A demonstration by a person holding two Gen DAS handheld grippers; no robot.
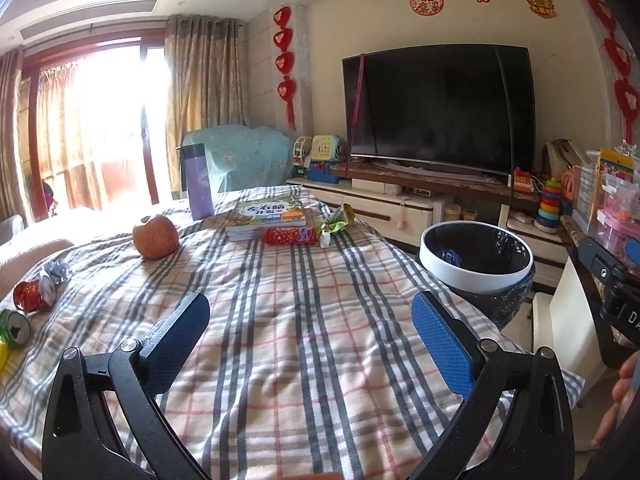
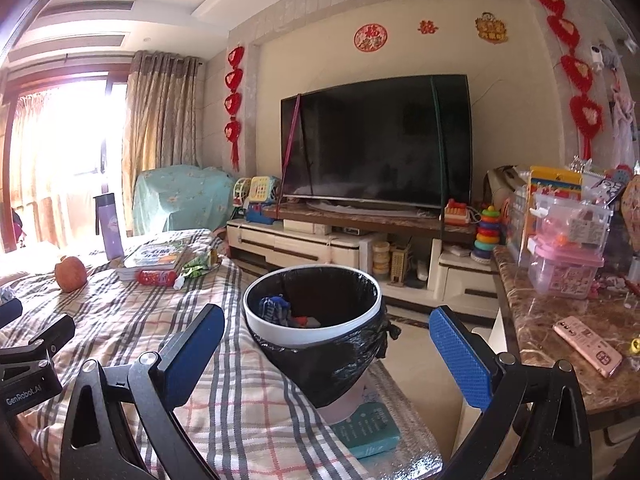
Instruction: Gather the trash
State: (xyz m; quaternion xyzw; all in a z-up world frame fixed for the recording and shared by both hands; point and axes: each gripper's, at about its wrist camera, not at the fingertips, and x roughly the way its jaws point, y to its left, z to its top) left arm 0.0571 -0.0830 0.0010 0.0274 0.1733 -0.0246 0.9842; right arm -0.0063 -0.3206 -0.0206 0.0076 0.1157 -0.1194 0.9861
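A white-rimmed trash bin (image 1: 476, 276) (image 2: 312, 332) lined with a black bag stands beside the table's right edge, with a few scraps inside. A red wrapper (image 1: 290, 236) (image 2: 157, 278) and a green wrapper (image 1: 338, 222) (image 2: 198, 266) lie by the books. At the table's left edge lie a red crushed can (image 1: 30, 296), a foil wrapper (image 1: 56, 270) and a green can (image 1: 14, 328). My left gripper (image 1: 308, 344) is open over the checked cloth. My right gripper (image 2: 326, 364) is open, with the bin between and beyond its fingers.
An apple (image 1: 155, 237), a purple bottle (image 1: 196, 182) and a stack of books (image 1: 266, 218) sit on the checked table (image 1: 280, 340). A TV cabinet with toys stands behind. A marble counter (image 2: 560, 344) with a pink phone (image 2: 588, 346) and plastic boxes is at right.
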